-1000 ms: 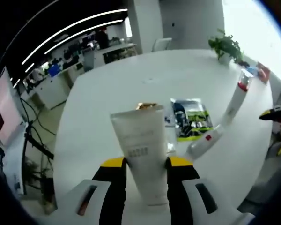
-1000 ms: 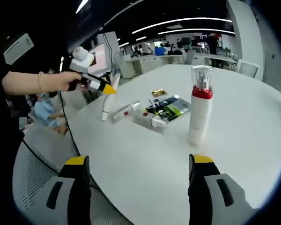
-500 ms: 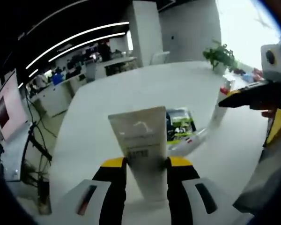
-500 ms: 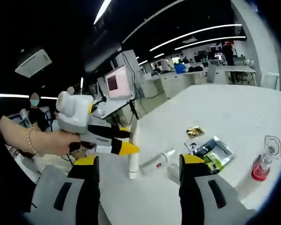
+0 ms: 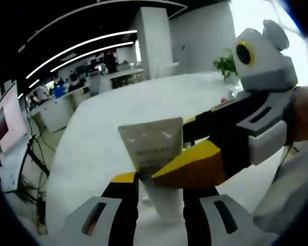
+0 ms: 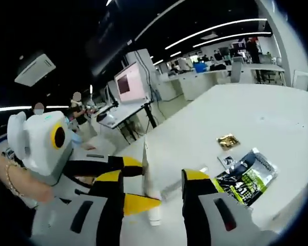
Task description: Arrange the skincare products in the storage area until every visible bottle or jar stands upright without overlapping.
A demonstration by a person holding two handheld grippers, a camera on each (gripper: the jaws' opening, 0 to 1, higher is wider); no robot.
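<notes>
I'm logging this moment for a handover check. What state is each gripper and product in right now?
left gripper: shut on the white tube.
white tube: held off the table, flat crimped end up.
right gripper: open, jaws either side of the tube.
green-black sachet: lying flat on the white table.
gold sachet: lying flat.

Left gripper (image 5: 159, 179) jaws clamped; right gripper (image 6: 151, 179) jaws half-closed, grippers crossing.

White squeeze tube (image 5: 155, 154) upright, crimped end up, clamped in left claw (image 5: 159, 180), above white worktop (image 5: 108, 133).
</notes>
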